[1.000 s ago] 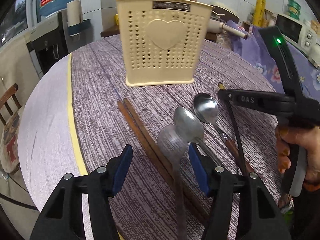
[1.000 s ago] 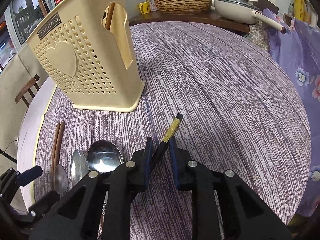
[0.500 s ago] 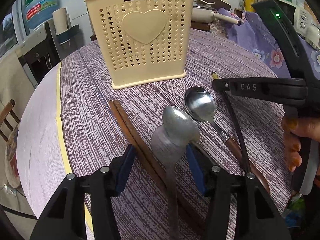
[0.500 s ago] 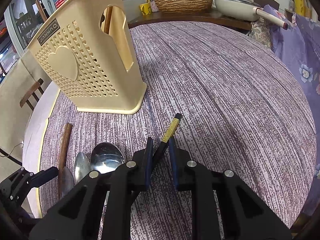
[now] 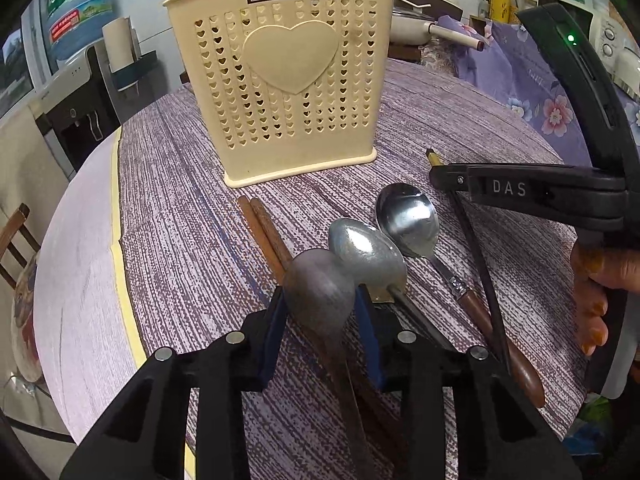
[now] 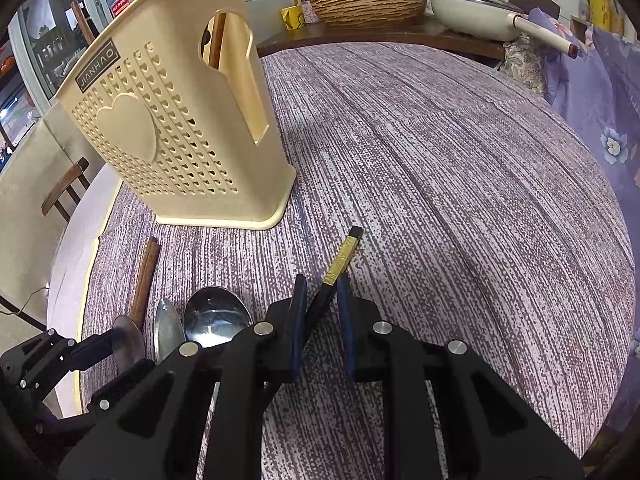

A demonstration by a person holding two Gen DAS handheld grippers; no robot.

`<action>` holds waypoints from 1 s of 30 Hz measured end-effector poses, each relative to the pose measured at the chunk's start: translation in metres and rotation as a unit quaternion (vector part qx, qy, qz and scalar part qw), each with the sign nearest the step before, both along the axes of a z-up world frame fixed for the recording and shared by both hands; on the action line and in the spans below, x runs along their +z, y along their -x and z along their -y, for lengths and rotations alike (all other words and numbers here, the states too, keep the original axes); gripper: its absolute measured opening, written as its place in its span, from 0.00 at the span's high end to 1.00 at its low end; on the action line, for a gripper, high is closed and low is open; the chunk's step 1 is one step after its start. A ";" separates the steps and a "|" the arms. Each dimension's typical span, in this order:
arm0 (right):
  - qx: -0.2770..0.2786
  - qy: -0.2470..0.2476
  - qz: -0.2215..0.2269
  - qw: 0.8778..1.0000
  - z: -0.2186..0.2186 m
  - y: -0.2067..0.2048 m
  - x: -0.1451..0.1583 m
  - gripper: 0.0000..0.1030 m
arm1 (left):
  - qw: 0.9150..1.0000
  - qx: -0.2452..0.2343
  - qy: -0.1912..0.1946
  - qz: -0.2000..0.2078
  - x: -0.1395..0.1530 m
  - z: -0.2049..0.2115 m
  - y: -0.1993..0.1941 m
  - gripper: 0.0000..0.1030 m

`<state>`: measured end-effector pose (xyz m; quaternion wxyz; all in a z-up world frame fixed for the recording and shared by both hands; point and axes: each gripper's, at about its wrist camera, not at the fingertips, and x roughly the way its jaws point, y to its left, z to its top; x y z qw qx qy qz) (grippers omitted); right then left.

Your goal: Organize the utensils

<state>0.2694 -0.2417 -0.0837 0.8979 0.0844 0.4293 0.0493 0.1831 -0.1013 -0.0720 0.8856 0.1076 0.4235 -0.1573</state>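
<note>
Left claw point(image 5: 320, 308) just closing, pads clamped on dull spoon point(image 5: 320, 300) over the desk point(image 5: 180, 240). Right claw point(image 6: 322, 312) nearly together, gripping black chopstick point(image 6: 340, 264). Only right view shows holder's point(image 6: 172, 132) side cutout.

Text I can read: "JIANHAO" in pale letters on a dark plate near the top rim of my cream holder point(image 5: 280, 92); I see the same plate on it from the right wrist view, tilted. "DAS" is in pale letters on the side of my right gripper point(image 5: 508, 188). The water jug point(image 5: 76, 12) has a label with characters I can't read.
</note>
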 end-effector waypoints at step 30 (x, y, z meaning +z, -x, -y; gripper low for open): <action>0.034 -0.170 0.090 0.981 0.034 0.032 0.063 0.92 | 0.994 0.035 0.090 0.046 0.049 -0.028 0.003 0.67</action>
